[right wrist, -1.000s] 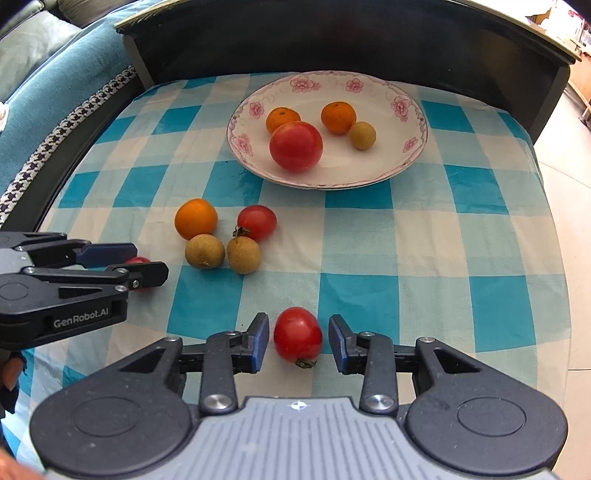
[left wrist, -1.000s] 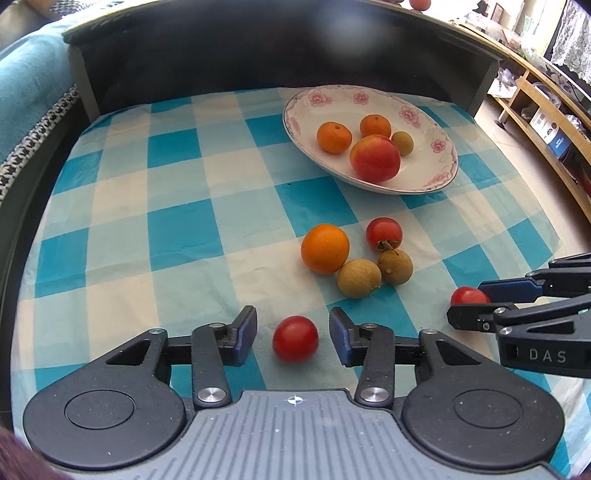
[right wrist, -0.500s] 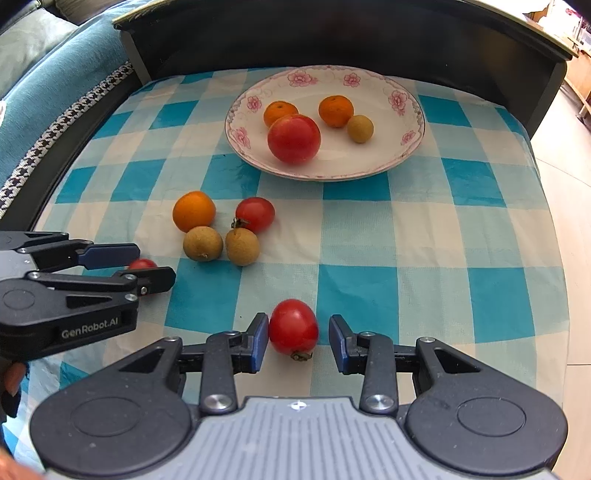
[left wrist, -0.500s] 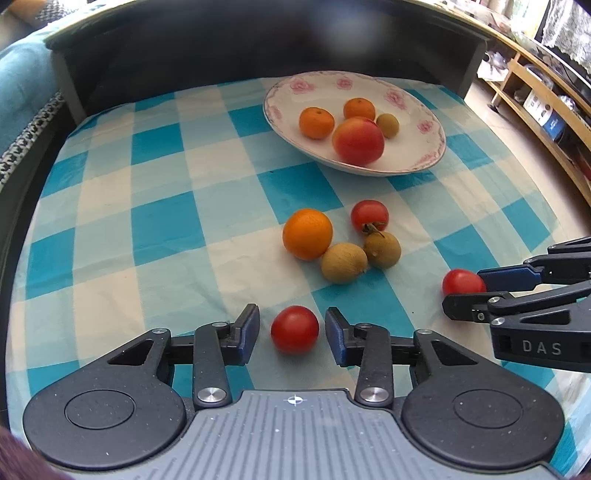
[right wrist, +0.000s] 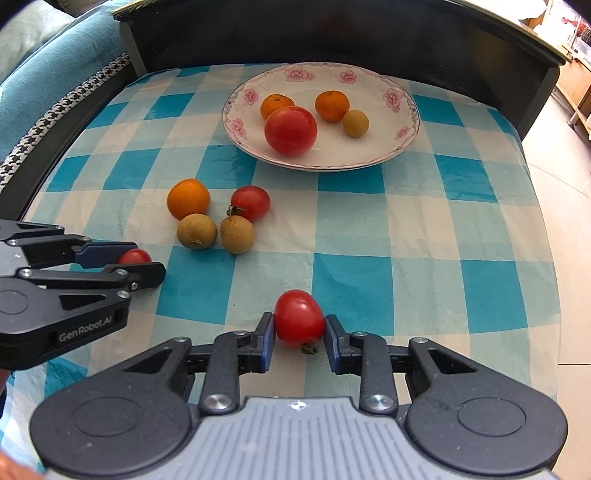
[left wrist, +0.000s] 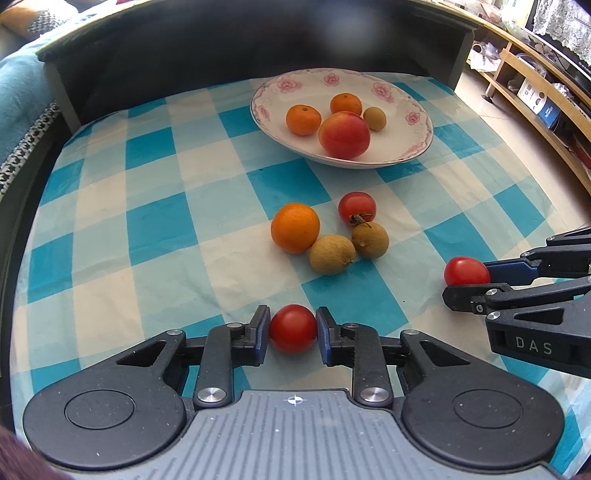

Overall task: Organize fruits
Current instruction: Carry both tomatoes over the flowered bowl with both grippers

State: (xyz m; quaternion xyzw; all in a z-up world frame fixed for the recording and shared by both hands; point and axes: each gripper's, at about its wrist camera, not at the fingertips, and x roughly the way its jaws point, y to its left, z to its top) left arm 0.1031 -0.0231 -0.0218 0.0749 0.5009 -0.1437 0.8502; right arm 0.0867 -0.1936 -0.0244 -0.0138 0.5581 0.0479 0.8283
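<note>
My left gripper (left wrist: 292,330) is shut on a small red tomato (left wrist: 292,328) low over the checked cloth. My right gripper (right wrist: 299,332) is shut on another red tomato (right wrist: 298,318); it also shows in the left wrist view (left wrist: 466,270). A flowered plate (right wrist: 373,147) at the back holds two mandarins, a big red tomato (right wrist: 290,130) and a longan. Loose on the cloth lie an orange (right wrist: 188,198), a red tomato (right wrist: 251,202) and two longans (right wrist: 197,231), between the grippers and the plate.
A dark raised rim (right wrist: 332,33) walls the table's back and sides. A teal sofa (right wrist: 44,85) lies to the left. Wooden shelves (left wrist: 535,81) stand on the right, beyond the table edge.
Both grippers have closed: each was open around its tomato and now clamps it. Both views have drawn slightly nearer to the fruit.
</note>
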